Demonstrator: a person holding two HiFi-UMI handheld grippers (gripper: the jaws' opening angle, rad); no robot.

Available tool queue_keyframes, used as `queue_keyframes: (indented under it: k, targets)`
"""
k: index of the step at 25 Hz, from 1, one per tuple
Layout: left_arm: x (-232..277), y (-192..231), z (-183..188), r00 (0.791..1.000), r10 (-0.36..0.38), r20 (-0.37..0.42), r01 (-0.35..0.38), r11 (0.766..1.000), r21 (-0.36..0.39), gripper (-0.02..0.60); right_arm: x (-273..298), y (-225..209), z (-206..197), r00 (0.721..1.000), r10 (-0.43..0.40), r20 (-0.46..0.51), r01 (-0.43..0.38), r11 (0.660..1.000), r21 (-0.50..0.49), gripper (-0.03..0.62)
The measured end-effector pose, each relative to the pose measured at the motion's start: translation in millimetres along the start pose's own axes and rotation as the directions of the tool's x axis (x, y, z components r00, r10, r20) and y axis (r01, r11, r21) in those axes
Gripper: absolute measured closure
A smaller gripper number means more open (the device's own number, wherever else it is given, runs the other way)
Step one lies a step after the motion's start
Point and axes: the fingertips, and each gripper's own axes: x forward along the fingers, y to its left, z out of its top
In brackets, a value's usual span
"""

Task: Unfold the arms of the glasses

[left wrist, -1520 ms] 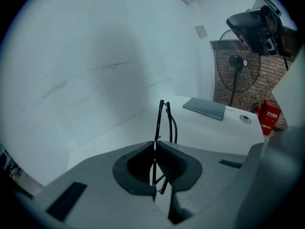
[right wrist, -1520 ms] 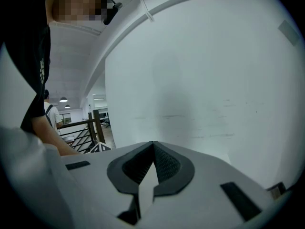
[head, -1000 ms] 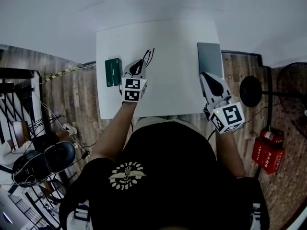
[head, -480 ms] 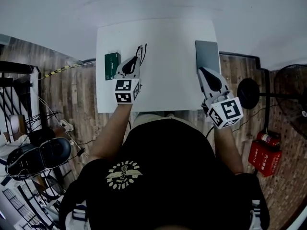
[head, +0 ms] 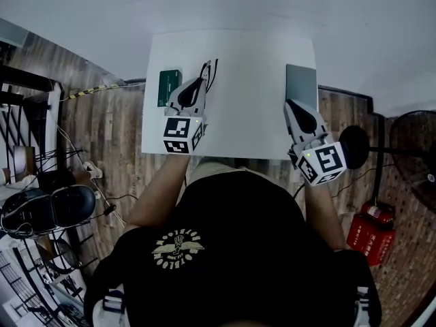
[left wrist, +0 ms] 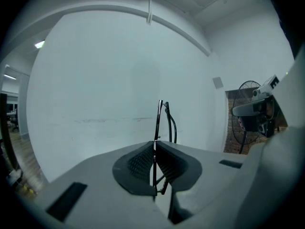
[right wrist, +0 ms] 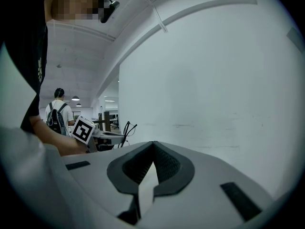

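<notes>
Thin black-framed glasses were clamped edge-on between the closed fingers of the left gripper, over the white table. A green box lay just left of those fingers. The right gripper was pinched shut and empty, its fingers beside a grey slab. Wooden flooring was seen around the table.

I see a white table standing on a wooden plank floor. Two things lie on it, well apart: a small green box near its left edge and a flat grey slab along its right edge.
</notes>
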Motion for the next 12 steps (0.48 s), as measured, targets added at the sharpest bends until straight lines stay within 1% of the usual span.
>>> queue_keyframes:
  k: [6,9,12]
  targets:
    - [-16,-13,29,0.998,-0.009,0.067,0.010,1.000,-0.004,0.560,-2,6,5,1.000,0.023,0.012,-0.023,1.000,-0.010,0.594]
    - [-24,-17,39,0.996,-0.012,0.086,0.013,1.000,-0.006,0.560,-2,11,10,0.999,0.036,0.020,-0.036,0.999,-0.016,0.594]
    - [-30,-23,47,0.995,-0.020,0.101,0.023,0.999,-0.027,0.560,-4,13,14,0.999,0.047,0.022,-0.047,0.999,-0.018,0.594]
